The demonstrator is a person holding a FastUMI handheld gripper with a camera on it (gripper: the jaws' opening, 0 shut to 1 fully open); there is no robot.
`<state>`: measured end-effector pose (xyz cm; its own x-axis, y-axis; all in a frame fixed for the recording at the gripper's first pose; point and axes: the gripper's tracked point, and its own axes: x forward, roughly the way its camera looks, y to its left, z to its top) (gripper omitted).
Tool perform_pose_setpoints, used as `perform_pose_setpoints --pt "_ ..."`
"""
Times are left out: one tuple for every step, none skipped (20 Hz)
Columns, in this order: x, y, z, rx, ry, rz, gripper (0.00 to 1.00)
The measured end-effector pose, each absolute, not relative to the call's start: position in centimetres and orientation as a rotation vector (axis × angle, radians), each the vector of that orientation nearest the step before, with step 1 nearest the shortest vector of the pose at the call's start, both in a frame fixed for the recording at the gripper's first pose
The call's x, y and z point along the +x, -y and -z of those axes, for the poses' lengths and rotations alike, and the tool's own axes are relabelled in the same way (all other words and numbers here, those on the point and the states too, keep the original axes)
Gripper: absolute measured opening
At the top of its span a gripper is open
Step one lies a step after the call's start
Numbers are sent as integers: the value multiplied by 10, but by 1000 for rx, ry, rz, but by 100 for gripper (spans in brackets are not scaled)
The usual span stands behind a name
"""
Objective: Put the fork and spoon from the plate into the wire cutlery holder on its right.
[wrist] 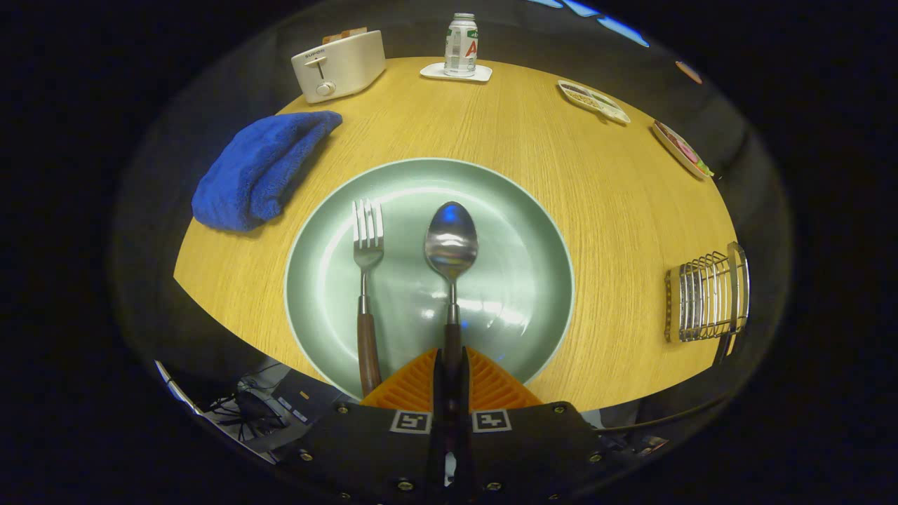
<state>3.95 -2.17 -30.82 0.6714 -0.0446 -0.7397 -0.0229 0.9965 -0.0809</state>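
A pale green plate (519, 231) lies on the wooden table just ahead of my fingers. On it lie a fork (367, 280) and, to its right, a spoon (451, 245), both with dark wooden handles pointing back at me. My gripper (451, 365) is shut on the spoon's handle, with both fingers pressed against its near end. The spoon's bowl points away, over the middle of the plate. The fork lies free to the left of my fingers. The wire cutlery holder (705, 296) stands to the right of the plate, near the table's edge.
A folded blue towel (259, 172) lies left of the plate. At the back stand a white toaster (339, 65) and a can on a white coaster (460, 45). Two small dishes (593, 102) with food sit at the back right.
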Motion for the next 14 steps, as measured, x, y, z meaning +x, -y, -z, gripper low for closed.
perform_pose_setpoints --pt "39 21 307 -93 -833 13 7" --pt "39 22 308 -96 -835 20 7" --pt "39 22 306 -96 -829 25 7" --pt "39 22 305 -93 -823 29 7" --pt "39 22 303 -91 -815 34 7" --pt "39 21 302 -89 -804 40 7" --pt "40 21 298 -88 -788 43 7" --pt "40 21 295 -88 -771 45 7" --pt "42 21 290 -88 -753 48 7" --pt "44 20 286 -87 -730 46 7" --pt "46 19 280 -87 -709 45 7" --pt "47 19 275 -89 -687 45 7" --pt "49 19 268 -92 -668 47 7" --pt "49 19 263 -92 -646 51 7"
